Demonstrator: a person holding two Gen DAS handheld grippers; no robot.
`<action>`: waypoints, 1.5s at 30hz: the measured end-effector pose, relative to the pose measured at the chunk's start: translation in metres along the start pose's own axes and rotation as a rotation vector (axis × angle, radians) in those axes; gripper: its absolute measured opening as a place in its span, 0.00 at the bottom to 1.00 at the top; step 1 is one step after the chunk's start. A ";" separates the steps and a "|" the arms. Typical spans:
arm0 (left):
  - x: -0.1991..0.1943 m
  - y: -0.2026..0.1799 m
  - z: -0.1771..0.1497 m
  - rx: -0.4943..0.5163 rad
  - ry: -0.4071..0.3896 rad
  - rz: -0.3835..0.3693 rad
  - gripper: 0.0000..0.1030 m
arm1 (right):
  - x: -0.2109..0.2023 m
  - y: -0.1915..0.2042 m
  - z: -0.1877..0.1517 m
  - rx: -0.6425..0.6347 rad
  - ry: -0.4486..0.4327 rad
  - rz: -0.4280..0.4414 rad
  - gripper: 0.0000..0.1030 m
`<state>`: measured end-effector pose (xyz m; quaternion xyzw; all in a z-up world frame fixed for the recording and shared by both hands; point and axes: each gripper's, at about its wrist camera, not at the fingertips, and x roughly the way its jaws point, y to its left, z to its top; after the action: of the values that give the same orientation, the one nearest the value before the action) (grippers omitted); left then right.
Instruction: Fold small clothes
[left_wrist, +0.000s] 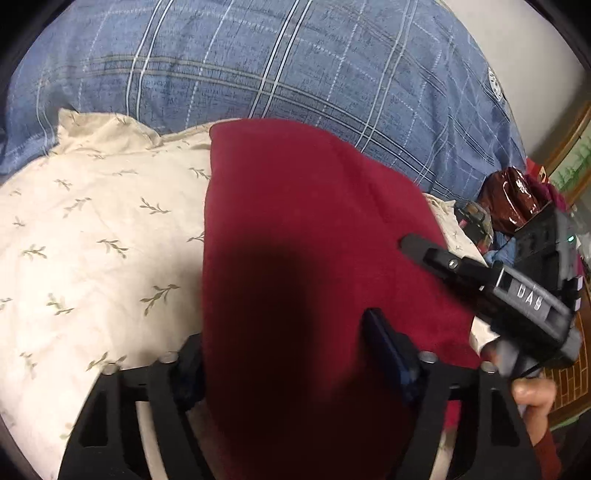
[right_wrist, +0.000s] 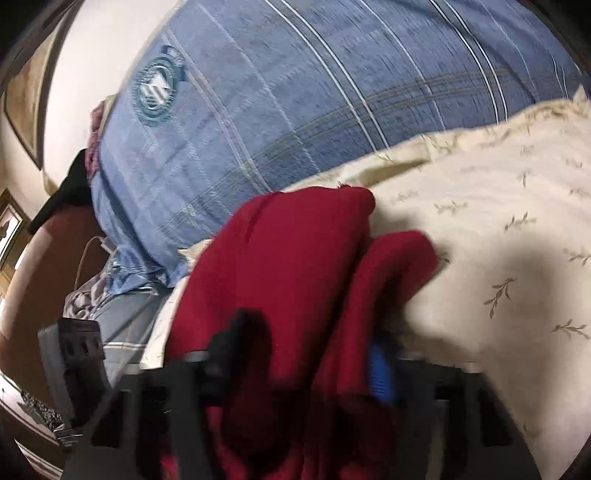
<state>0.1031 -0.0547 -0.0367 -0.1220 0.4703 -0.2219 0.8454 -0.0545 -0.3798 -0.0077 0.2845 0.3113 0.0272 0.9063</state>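
A dark red cloth (left_wrist: 295, 206) lies flat on the cream leaf-print bedding (left_wrist: 92, 229). My left gripper (left_wrist: 284, 343) stands open at its near end, fingers wide apart. The cloth spreads between them and hides part of the left finger. My right gripper (left_wrist: 413, 245) reaches in from the right, its tips on the cloth's right edge. In the right wrist view the red cloth (right_wrist: 295, 251) is bunched into a fold that fills the gap between the fingers of the right gripper (right_wrist: 306, 350), which is shut on it. That view is blurred.
A big blue plaid pillow (left_wrist: 277, 66) lies behind the bedding. To the right are a shiny dark red package (left_wrist: 513, 199) and other clutter. A hand (left_wrist: 532, 398) holds the right gripper. A white cable (right_wrist: 88, 251) and grey cloth lie left of the pillow.
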 end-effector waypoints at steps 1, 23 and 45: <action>-0.007 -0.004 -0.002 0.008 0.004 0.005 0.57 | -0.010 0.006 0.000 0.014 0.005 0.044 0.31; -0.105 -0.042 -0.130 0.024 -0.066 0.240 0.64 | -0.100 0.101 -0.110 -0.234 0.023 -0.091 0.51; -0.158 -0.072 -0.165 0.027 -0.200 0.406 0.64 | -0.074 0.119 -0.144 -0.367 -0.008 -0.293 0.51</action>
<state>-0.1281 -0.0393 0.0230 -0.0348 0.3962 -0.0403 0.9166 -0.1824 -0.2251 0.0042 0.0669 0.3356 -0.0499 0.9383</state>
